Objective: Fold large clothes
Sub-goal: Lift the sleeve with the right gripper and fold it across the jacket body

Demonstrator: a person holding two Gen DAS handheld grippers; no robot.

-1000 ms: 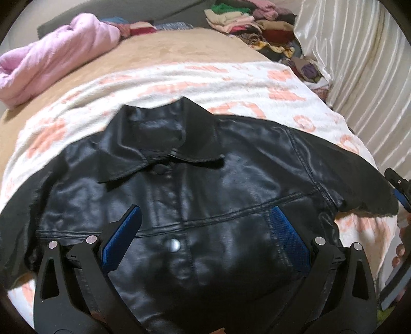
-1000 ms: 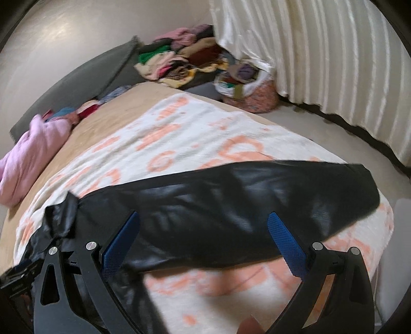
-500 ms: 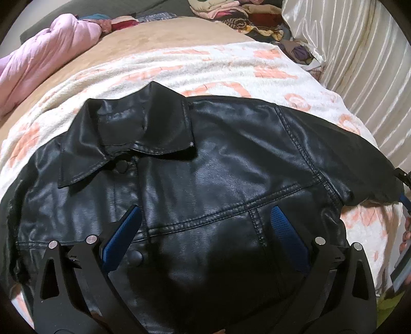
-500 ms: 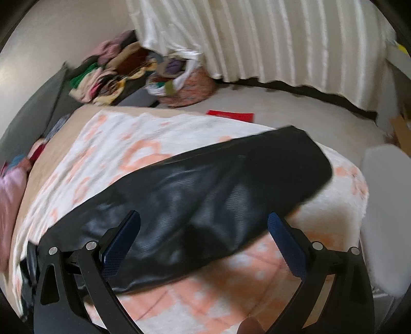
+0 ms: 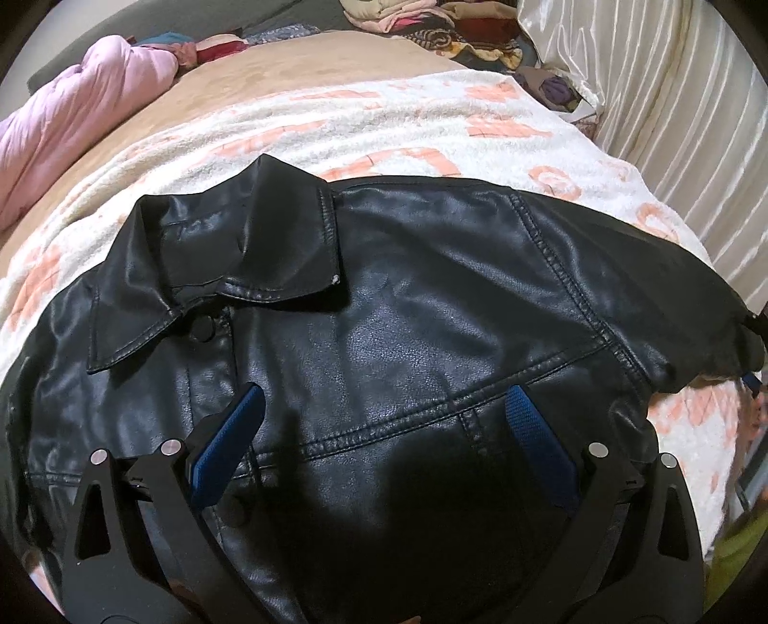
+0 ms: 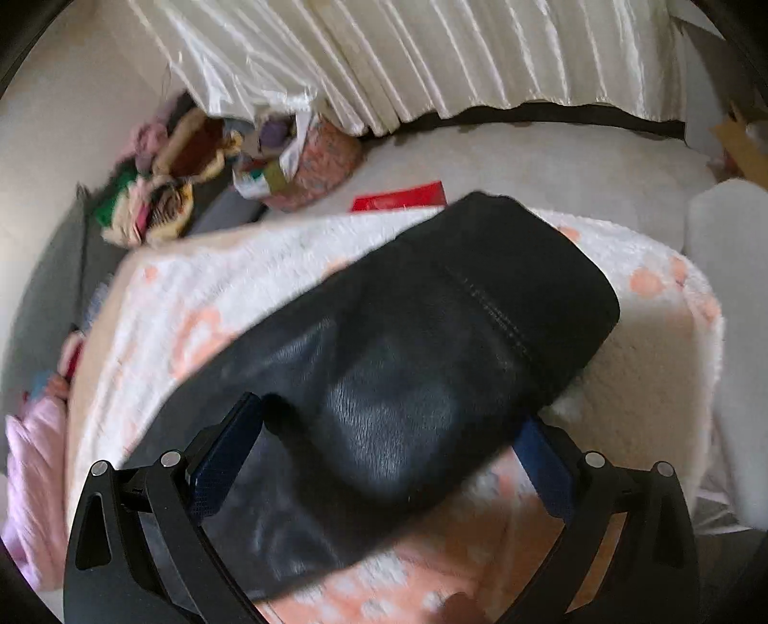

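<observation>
A black leather jacket [image 5: 408, 326] lies front up on a white blanket with orange patterns [image 5: 384, 125], collar toward the far side, its sleeve stretched out to the right. My left gripper [image 5: 384, 432] hovers open over the jacket's chest, blue pads wide apart. In the right wrist view the jacket's sleeve [image 6: 432, 360] runs diagonally across the blanket [image 6: 648, 360], its cuff near the bed's corner. My right gripper [image 6: 389, 441] is open, its fingers straddling the sleeve close above it; the right pad is partly hidden behind the leather.
A pink quilt [image 5: 72, 129] lies bunched at the bed's far left. Piled clothes [image 5: 432, 24] sit beyond the bed's head. White curtains [image 6: 432, 62] hang on the right, with a full patterned bag [image 6: 307, 163] and a red flat item [image 6: 398, 197] on the floor.
The left gripper has crept forward over the jacket's chest. The right gripper has swung right along the sleeve toward its cuff and dropped closer, now straddling it.
</observation>
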